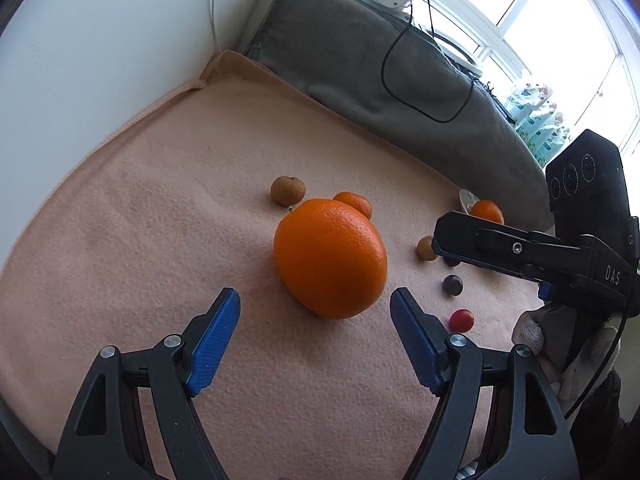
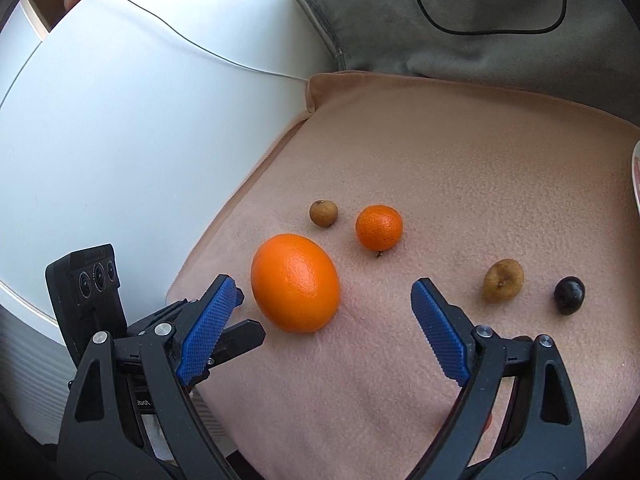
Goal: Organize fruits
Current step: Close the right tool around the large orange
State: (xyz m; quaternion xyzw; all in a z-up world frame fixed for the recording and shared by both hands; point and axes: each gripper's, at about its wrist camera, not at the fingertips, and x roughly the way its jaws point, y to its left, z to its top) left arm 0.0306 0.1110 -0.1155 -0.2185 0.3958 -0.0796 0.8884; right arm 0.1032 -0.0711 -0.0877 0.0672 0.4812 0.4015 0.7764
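A big orange (image 1: 330,258) lies on the pink blanket (image 1: 160,208), just ahead of my open, empty left gripper (image 1: 315,298). It also shows in the right wrist view (image 2: 295,282), left of centre before my open, empty right gripper (image 2: 322,290). Behind it lie a small mandarin (image 1: 354,203) (image 2: 379,227) and a brown longan (image 1: 288,191) (image 2: 323,213). To the right are a second longan (image 1: 425,248) (image 2: 503,280), a dark plum-like fruit (image 1: 452,285) (image 2: 569,295) and a red cherry tomato (image 1: 461,319). Another mandarin (image 1: 486,211) sits by a white plate (image 1: 468,199).
A grey cushion (image 1: 380,64) with a black cable loop (image 1: 424,80) borders the blanket at the back. A white wall (image 1: 80,60) is on the left. The right gripper's body (image 1: 560,252) reaches in from the right in the left wrist view. The plate's rim (image 2: 635,176) shows at the right edge.
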